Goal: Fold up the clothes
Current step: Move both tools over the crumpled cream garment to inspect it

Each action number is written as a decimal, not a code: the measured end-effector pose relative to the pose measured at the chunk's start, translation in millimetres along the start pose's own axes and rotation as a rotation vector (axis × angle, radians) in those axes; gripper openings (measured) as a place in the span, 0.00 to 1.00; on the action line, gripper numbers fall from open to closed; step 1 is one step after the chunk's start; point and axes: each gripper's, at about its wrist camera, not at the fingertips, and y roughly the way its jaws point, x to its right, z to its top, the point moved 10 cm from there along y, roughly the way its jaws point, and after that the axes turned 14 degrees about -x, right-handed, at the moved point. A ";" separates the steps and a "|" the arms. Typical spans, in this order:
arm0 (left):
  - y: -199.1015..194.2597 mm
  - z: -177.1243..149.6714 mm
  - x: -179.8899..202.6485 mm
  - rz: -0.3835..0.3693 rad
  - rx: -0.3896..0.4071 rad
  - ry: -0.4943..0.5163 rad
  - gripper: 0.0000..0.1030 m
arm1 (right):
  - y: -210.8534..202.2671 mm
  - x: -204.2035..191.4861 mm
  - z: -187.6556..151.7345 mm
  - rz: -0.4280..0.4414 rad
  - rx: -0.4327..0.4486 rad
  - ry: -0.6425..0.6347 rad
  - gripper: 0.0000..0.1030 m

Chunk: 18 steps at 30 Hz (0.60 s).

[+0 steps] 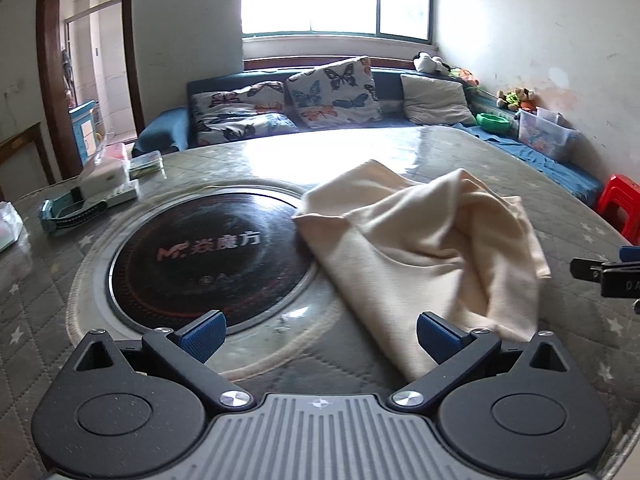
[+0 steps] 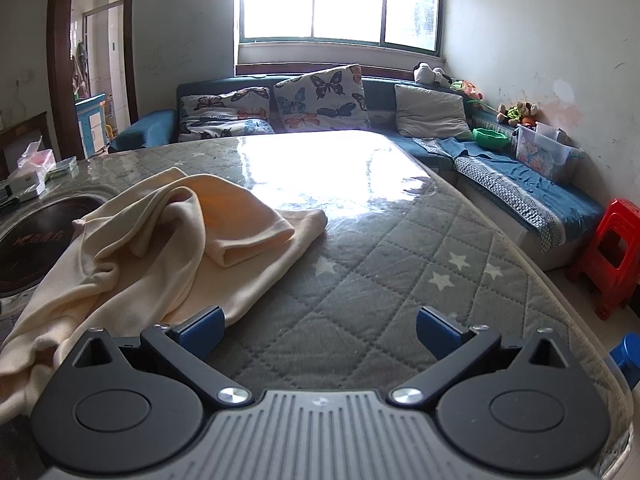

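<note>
A cream-coloured garment (image 1: 432, 240) lies crumpled on the quilted grey table cover (image 1: 280, 364), its left edge over a round black induction cooktop (image 1: 200, 256). My left gripper (image 1: 321, 336) is open just short of the garment's near corner, with its right blue fingertip (image 1: 436, 336) by the cloth edge. In the right wrist view the same garment (image 2: 160, 248) spreads to the left, one folded flap on top. My right gripper (image 2: 320, 332) is open over bare table cover (image 2: 360, 280), its left fingertip (image 2: 202, 330) at the cloth's hem. The right gripper's side (image 1: 608, 274) shows at the left view's right edge.
Small boxes and a teal tool (image 1: 100, 188) sit at the table's left. A blue sofa with butterfly cushions (image 1: 332, 92) runs behind the table. A clear storage bin (image 2: 544, 152) and green bowl (image 2: 490, 136) rest on the right bench. A red stool (image 2: 612, 256) stands on the floor.
</note>
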 end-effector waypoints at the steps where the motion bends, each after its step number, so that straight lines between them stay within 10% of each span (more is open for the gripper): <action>1: -0.1 -0.3 2.9 -0.001 -0.003 0.004 1.00 | -1.1 -1.1 -1.6 0.001 -0.001 -0.003 1.00; 18: -14.9 -16.1 25.7 0.018 -0.031 0.059 1.00 | -14.1 -32.0 -30.1 0.090 -0.023 -0.093 1.00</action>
